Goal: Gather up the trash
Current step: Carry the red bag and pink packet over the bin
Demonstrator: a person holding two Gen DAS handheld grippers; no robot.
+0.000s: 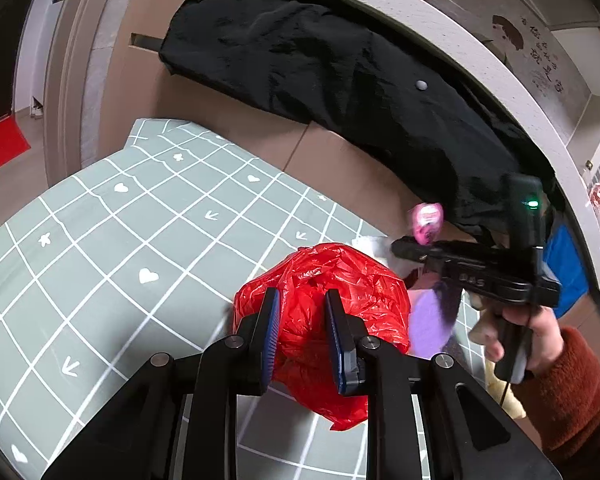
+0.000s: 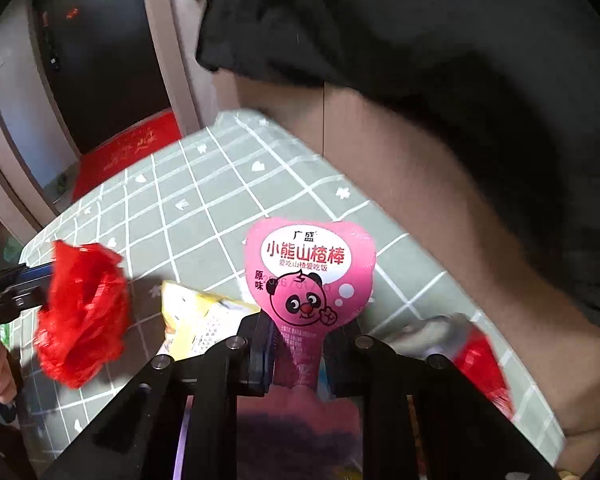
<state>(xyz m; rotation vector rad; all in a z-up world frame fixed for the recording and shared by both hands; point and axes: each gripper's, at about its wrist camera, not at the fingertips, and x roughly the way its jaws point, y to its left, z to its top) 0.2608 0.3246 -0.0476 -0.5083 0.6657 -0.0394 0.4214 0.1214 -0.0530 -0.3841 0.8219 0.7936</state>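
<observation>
Through the left wrist camera we see our left gripper, fingers clamped on a crumpled red plastic bag above the green grid-patterned surface. Through the right wrist camera, our right gripper has its fingers pinched on a pink heart-shaped snack wrapper, lifted above that surface.

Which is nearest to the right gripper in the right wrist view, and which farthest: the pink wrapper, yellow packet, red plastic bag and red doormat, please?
1. Pink wrapper, clamped in the right gripper.
2. Yellow packet, just left on the tablecloth.
3. Red plastic bag, farther left.
4. Red doormat, on the floor beyond.
</observation>
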